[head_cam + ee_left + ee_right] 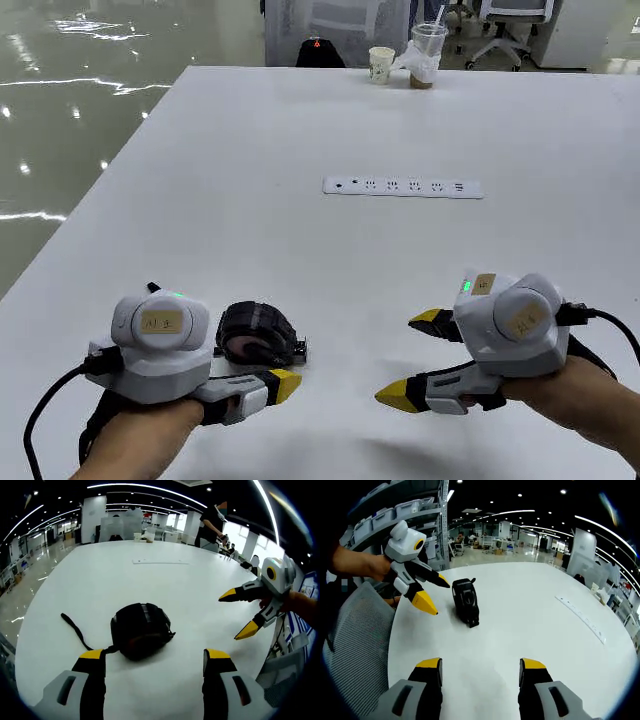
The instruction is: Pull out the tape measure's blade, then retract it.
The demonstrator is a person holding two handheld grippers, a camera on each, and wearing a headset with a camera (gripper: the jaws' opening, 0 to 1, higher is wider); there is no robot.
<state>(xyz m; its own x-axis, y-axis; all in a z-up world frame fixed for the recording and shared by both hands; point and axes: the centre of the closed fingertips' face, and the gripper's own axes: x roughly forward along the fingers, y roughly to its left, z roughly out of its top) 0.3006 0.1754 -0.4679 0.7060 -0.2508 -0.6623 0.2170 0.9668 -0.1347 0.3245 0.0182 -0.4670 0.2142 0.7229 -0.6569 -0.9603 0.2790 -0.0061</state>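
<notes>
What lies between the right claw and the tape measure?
Nothing: in the right gripper view, bare white table runs from the right claw to the tape measure.

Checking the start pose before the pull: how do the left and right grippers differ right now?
Left gripper has the tape measure just ahead of its tips; right gripper is well apart from it, over bare table. Left gripper faces up the table toward the power strip; right gripper points sideways toward the tape measure. Both are open and hold nothing.

tape measure (255,330) partly hidden behind the left hand-held gripper (258,368) in head view.
</notes>
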